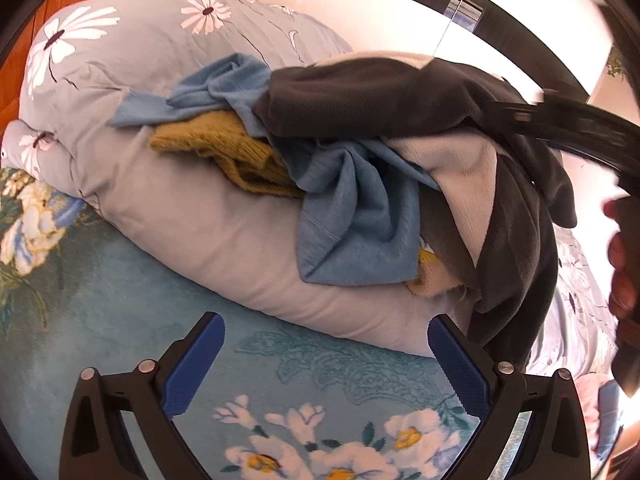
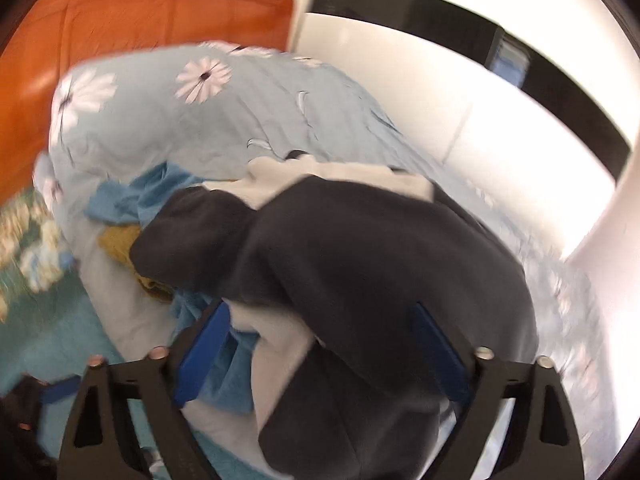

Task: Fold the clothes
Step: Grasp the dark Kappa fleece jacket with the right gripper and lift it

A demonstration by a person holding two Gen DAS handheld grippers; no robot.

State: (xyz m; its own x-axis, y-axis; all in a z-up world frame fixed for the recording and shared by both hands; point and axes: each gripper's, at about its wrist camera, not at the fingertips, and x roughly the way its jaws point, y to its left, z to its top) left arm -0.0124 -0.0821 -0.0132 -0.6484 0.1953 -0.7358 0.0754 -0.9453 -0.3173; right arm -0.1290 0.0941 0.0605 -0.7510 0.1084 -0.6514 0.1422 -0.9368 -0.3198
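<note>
A pile of clothes lies on a grey daisy-print duvet (image 1: 132, 80). On top is a dark grey fleece garment (image 1: 360, 96) with a white lining (image 1: 452, 168). Under it are a crumpled blue cloth (image 1: 352, 224) and a mustard knit sweater (image 1: 224, 148). My left gripper (image 1: 326, 356) is open over the teal bedspread, just short of the pile, with nothing between its fingers. My right gripper (image 2: 320, 344) is open, with the dark fleece garment (image 2: 360, 260) lying between its wide-apart blue pads (image 2: 204, 352). In the left wrist view the right gripper's blurred black body (image 1: 568, 132) reaches over the fleece.
An orange headboard (image 2: 140, 16) stands behind the duvet. A white wall with a dark band (image 2: 440, 80) runs along the far right side. The teal flowered bedspread (image 1: 120, 300) covers the near bed. A person's hand (image 1: 622, 264) shows at the right edge.
</note>
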